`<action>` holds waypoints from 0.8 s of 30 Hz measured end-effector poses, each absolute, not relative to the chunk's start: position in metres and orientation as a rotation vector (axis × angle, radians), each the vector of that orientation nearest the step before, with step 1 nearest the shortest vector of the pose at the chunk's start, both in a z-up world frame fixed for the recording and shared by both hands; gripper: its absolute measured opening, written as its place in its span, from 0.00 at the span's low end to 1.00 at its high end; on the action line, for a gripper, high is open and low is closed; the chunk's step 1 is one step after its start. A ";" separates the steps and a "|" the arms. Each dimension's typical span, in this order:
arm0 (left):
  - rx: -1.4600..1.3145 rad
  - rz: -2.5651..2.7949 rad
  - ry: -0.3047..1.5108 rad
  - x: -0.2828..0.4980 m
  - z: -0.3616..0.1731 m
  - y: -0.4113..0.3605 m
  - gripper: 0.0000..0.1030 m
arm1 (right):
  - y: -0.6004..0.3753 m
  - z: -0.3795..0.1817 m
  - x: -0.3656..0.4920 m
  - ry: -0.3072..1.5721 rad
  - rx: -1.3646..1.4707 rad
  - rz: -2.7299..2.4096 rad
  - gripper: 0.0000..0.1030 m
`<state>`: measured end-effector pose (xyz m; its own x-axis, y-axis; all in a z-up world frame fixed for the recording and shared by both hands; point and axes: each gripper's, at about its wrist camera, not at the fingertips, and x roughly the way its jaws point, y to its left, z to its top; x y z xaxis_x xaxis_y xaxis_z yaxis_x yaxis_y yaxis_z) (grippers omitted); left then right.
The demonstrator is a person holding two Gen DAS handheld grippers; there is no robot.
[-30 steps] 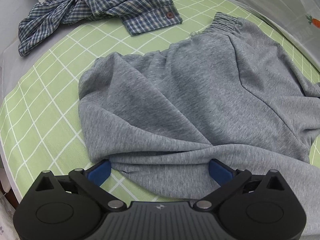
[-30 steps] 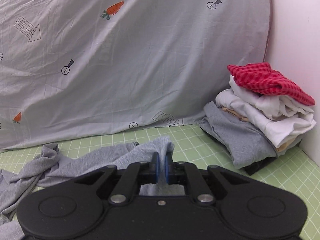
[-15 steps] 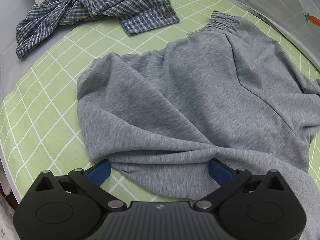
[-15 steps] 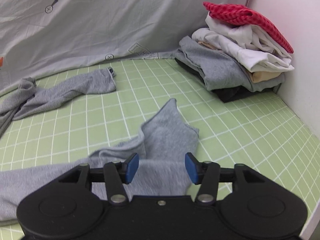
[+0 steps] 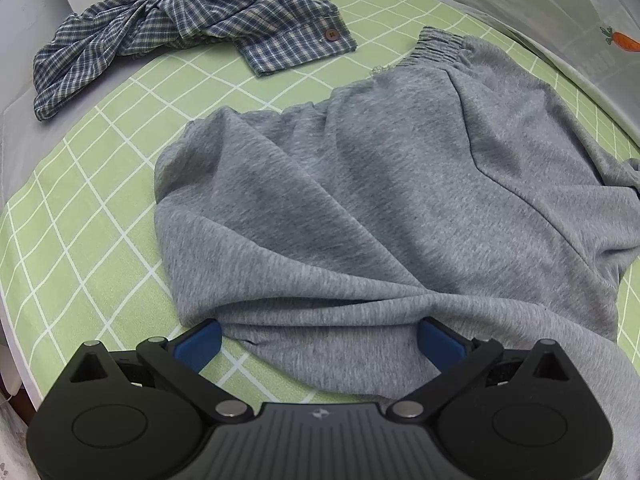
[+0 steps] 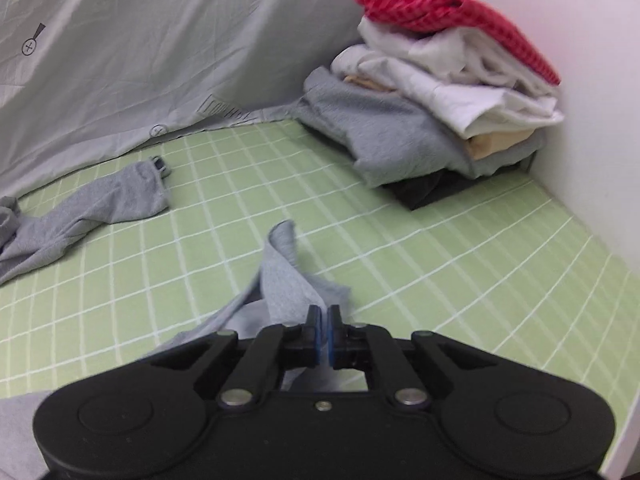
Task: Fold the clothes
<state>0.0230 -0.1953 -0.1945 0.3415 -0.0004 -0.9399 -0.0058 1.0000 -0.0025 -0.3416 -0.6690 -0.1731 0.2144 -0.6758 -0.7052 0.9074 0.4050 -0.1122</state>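
The soft grey fleece sweatpants (image 5: pixel 360 184) sprawl rumpled across the green grid-checked sheet (image 5: pixel 100 208). The left gripper (image 5: pixel 320 344) has its blue pads spread wide, straddling a fold. The right gripper (image 6: pixel 323 330), its jaws just having closed, pinches a twisted leg end (image 6: pixel 284 280).

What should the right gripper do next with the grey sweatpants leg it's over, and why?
Probably lift and carry the leg end back toward the waistband. The right gripper has just been closing and now looks pinched shut on the crumpled end of the grey sweatpants, while the left gripper stands open over the waist part, which lies fairly flat on the green checked sheet.
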 end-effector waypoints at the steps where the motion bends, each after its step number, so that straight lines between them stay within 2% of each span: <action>1: -0.006 0.003 1.221 0.023 -0.195 -0.195 1.00 | -0.673 -0.170 -0.353 0.763 0.300 -1.178 0.03; 8: 0.015 -0.031 1.246 0.025 -0.195 -0.195 1.00 | -0.720 -0.176 -0.448 0.762 0.303 -1.493 0.03; 11: 0.031 -0.056 1.254 0.023 -0.195 -0.193 1.00 | -0.710 -0.182 -0.459 0.746 0.375 -1.462 0.04; 13: 0.029 -0.053 1.261 0.020 -0.195 -0.191 1.00 | -0.704 -0.186 -0.466 0.736 0.422 -1.440 0.10; 15: 0.025 -0.049 1.269 0.017 -0.195 -0.189 1.00 | -0.687 -0.190 -0.447 0.731 0.438 -1.339 0.23; 16: 0.027 -0.050 1.272 0.015 -0.195 -0.188 1.00 | -0.678 -0.192 -0.437 0.728 0.446 -1.289 0.32; 21: 0.035 -0.058 1.287 0.008 -0.195 -0.181 1.00 | -0.645 -0.189 -0.371 0.683 0.530 -1.044 0.44; 24: 0.031 -0.056 1.292 0.003 -0.195 -0.175 1.00 | -0.627 -0.191 -0.326 0.699 0.510 -0.880 0.59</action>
<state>0.0031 -0.1745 -0.1952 0.2741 -0.0238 -0.9614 0.0590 0.9982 -0.0079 -0.3262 -0.6273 -0.1906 0.4448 -0.5161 -0.7319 0.8297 0.5452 0.1198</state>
